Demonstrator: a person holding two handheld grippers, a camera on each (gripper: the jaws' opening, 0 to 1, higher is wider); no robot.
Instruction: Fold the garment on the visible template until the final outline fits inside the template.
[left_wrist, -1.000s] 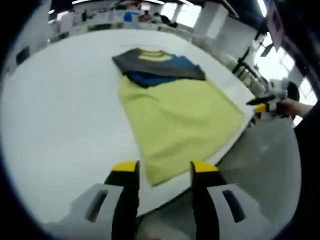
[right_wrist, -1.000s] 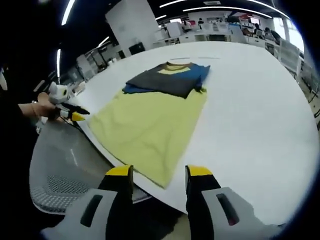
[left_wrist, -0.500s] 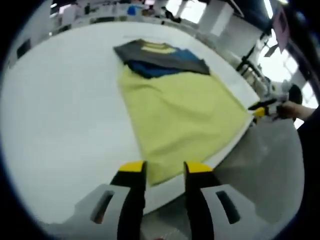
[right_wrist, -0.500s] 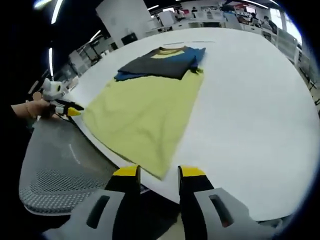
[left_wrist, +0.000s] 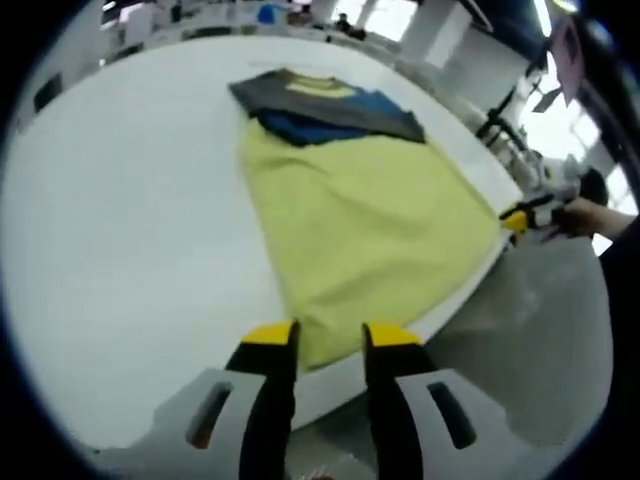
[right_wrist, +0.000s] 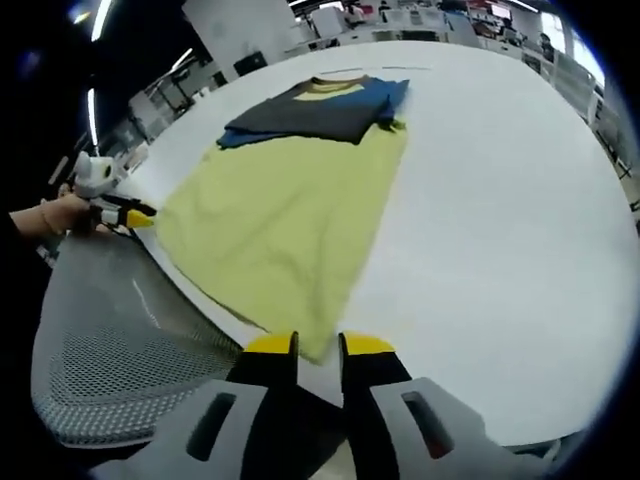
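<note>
A garment lies flat on the white table (left_wrist: 120, 200), its long yellow-green part (left_wrist: 370, 220) towards me and a dark grey and blue part (left_wrist: 320, 105) folded over the far end. My left gripper (left_wrist: 330, 340) stands open at the near hem, with a yellow-green corner between its jaws. In the right gripper view the same garment (right_wrist: 290, 210) runs away from my right gripper (right_wrist: 318, 350), whose jaws are narrowly apart around the other near corner. Each gripper also shows small in the other's view, the right gripper (left_wrist: 520, 215) and the left gripper (right_wrist: 125, 212), at the table edge.
A grey mesh chair (right_wrist: 110, 330) sits just below the table's near edge, under the hem. A person's hand (left_wrist: 590, 215) holds the far gripper. Bare table (right_wrist: 500, 220) spreads on both sides of the garment. Desks and lights fill the room behind.
Both grippers have moved in to the near hem corners, and their jaws have narrowed, the right more than the left. The garment lies as before.
</note>
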